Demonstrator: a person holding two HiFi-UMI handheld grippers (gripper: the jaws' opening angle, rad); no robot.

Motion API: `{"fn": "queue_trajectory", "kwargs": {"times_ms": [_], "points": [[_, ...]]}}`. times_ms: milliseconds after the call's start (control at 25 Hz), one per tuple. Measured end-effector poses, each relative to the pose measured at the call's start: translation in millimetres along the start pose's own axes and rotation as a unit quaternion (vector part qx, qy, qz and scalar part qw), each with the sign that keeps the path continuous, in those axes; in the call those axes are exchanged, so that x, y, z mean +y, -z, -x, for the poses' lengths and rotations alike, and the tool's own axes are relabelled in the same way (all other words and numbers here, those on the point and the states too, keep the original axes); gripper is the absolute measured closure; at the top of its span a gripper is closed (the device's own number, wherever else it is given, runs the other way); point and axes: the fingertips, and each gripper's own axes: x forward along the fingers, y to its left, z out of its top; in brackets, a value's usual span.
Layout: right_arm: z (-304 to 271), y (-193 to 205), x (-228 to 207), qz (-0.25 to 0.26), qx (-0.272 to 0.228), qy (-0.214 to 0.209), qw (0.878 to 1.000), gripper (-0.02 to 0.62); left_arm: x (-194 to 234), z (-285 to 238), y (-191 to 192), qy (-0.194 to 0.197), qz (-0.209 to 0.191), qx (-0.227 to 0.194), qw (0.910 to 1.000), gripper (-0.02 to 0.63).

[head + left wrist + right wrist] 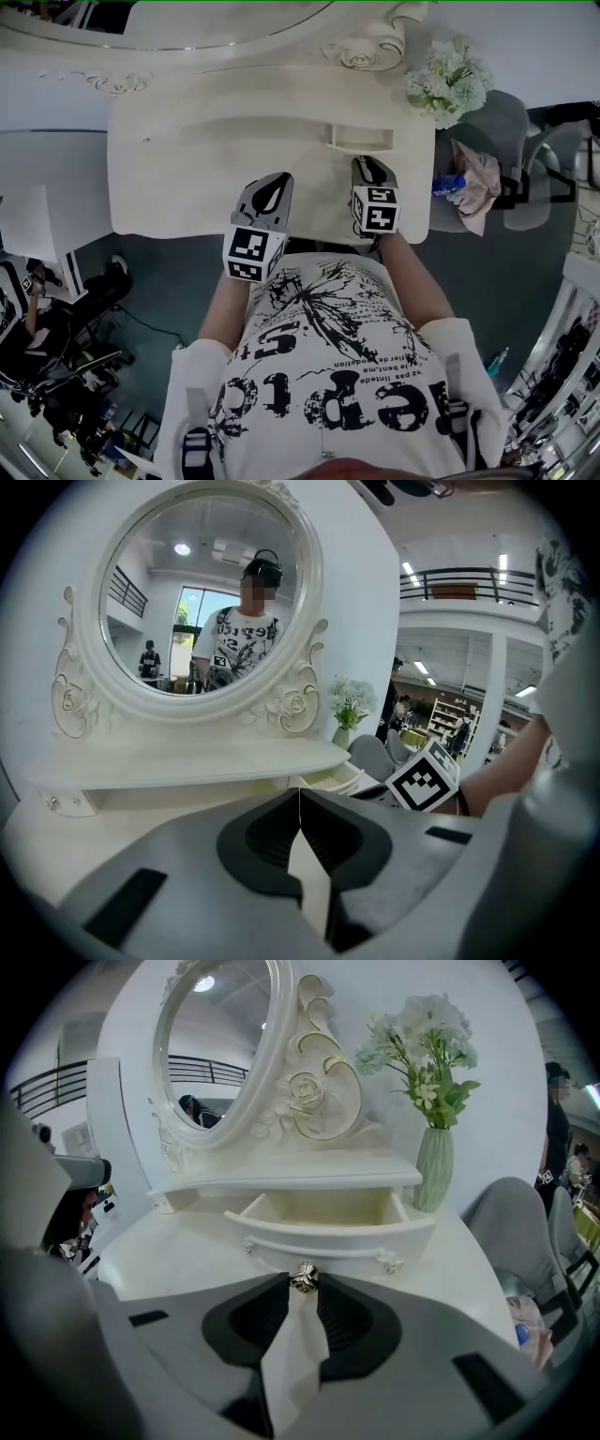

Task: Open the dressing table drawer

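Cream dressing table drawer (337, 1234) standing open, my right gripper (303, 1288), jaws clamped on its small silver knob (303, 1277), my left gripper (299, 797), jaws pressed together, empty.

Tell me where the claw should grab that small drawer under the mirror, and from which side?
By the small metal knob, centred on the front of the drawer, coming straight on from the front. It juts out from the curved face and looks narrow enough to pinch. The right claw is closed on it now, with the drawer partly out.
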Motion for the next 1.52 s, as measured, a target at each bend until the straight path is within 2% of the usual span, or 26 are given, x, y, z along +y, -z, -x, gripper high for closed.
{"fn": "queue_trajectory", "kwargs": {"times_ms": [440,560,680,920,1160,1320,1520], "points": [[13,-4,5,0.000,-0.009,-0.021,1.000,0.479,-1,8,-5,-0.013,0.004,-0.020,0.9997,0.586],[30,-14,5,0.000,-0.032,-0.016,0.999,0.479,-3,8,-12,-0.014,0.000,-0.030,0.9995,0.586],[52,-34,3,-0.002,-0.076,-0.015,0.997,0.480,-7,8,-24,-0.014,-0.008,-0.044,0.9989,0.586],[96,-86,-1,0.009,-0.172,-0.017,0.985,0.525,-14,13,-53,-0.016,-0.024,-0.081,0.9963,0.586],[138,-122,1,0.020,-0.239,-0.022,0.970,0.560,-23,24,-81,-0.013,-0.038,-0.115,0.9926,0.586],[164,-144,9,0.044,-0.290,-0.031,0.955,0.572,-26,33,-104,-0.010,-0.042,-0.145,0.9885,0.586],[188,-158,17,0.043,-0.327,-0.043,0.943,0.578,-28,47,-121,-0.018,-0.060,-0.165,0.9843,0.586]]}}
